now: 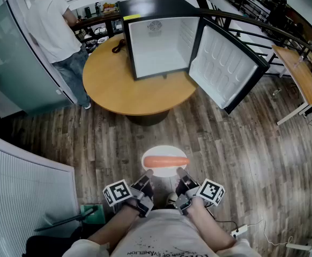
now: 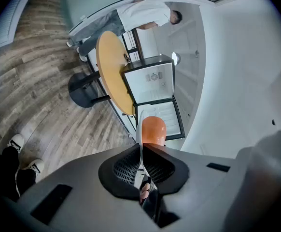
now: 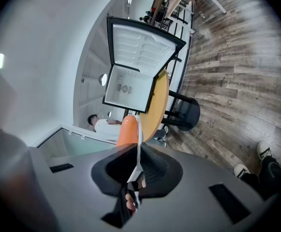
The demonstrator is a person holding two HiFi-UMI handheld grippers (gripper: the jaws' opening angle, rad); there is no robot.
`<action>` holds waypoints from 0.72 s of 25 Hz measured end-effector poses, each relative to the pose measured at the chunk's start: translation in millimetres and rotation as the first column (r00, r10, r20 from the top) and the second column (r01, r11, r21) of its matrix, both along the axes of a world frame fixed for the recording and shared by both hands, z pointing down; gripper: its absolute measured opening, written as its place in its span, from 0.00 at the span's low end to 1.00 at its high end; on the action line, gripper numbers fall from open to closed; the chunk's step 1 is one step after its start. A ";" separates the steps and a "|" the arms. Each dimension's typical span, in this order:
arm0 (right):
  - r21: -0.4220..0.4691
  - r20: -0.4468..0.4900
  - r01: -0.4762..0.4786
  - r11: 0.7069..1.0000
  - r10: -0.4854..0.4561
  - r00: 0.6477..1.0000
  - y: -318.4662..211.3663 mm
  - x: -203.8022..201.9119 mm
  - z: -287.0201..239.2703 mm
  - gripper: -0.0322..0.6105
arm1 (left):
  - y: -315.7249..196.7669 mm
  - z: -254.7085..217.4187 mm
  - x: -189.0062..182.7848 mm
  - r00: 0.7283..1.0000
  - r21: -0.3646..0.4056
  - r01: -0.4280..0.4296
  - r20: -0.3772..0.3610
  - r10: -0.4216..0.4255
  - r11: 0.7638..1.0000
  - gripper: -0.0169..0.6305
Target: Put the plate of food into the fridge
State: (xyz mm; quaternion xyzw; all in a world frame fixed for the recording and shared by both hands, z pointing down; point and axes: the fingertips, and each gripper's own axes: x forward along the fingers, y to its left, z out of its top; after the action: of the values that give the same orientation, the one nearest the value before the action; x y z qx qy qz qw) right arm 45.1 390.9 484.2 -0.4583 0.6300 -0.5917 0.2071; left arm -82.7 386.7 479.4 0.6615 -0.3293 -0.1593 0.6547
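While it's held up over the wood floor (image 1: 242, 159), white plate (image 1: 165, 172) carries a carrot (image 1: 165, 161) | left tool (image 1: 145, 180) and right tool (image 1: 183, 179) each pinching its near rim | mini fridge (image 1: 158, 47) on the round counter (image 1: 113, 90), door open, well apart

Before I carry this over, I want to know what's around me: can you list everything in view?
plate: one, white, gripped at its near rim by both grippers
orange food: one long piece, orange, lying across the plate
fridge: one, black outside and white inside, on the round table, door swung open to the right, looks empty
round table: one, light wood, straight ahead
bystander: one, white shirt and jeans, standing left of the round table
desk: one, light wood, far right
left gripper: one, black, shut on the plate's rim
right gripper: one, black, shut on the plate's rim
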 end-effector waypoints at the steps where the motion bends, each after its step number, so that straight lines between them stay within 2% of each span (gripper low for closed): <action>1: 0.001 0.002 -0.003 1.000 0.003 1.000 -1.0 0.1 -0.2 0.11 | -1.4 -0.5 0.4 1.000 0.002 -0.003 -0.002 0.003 1.000 0.08; 6: 0.029 0.007 -0.005 1.000 0.005 1.000 -6.0 0.8 -2.9 0.11 | -4.6 -1.1 2.7 1.000 0.005 -0.010 -0.013 0.010 1.000 0.08; 9: 0.010 0.002 -0.010 1.000 0.010 1.000 -4.9 0.2 0.4 0.11 | -6.3 0.4 2.4 1.000 0.019 -0.018 -0.015 0.019 1.000 0.08; 12: 0.010 0.000 -0.009 1.000 0.009 1.000 -5.5 -1.1 2.0 0.11 | -5.1 3.7 0.7 1.000 -0.006 -0.014 -0.017 0.014 1.000 0.08; 18: 0.014 0.015 -0.019 1.000 0.019 1.000 -9.9 -11.2 1.8 0.11 | -10.9 4.2 -9.1 1.000 -0.004 -0.019 -0.024 0.019 1.000 0.08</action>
State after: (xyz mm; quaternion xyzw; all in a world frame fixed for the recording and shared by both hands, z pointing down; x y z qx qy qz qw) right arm 33.9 380.9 486.1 -0.4584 0.6282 -0.5887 0.2205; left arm -91.7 375.8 483.6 0.6612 -0.3154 -0.1604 0.6615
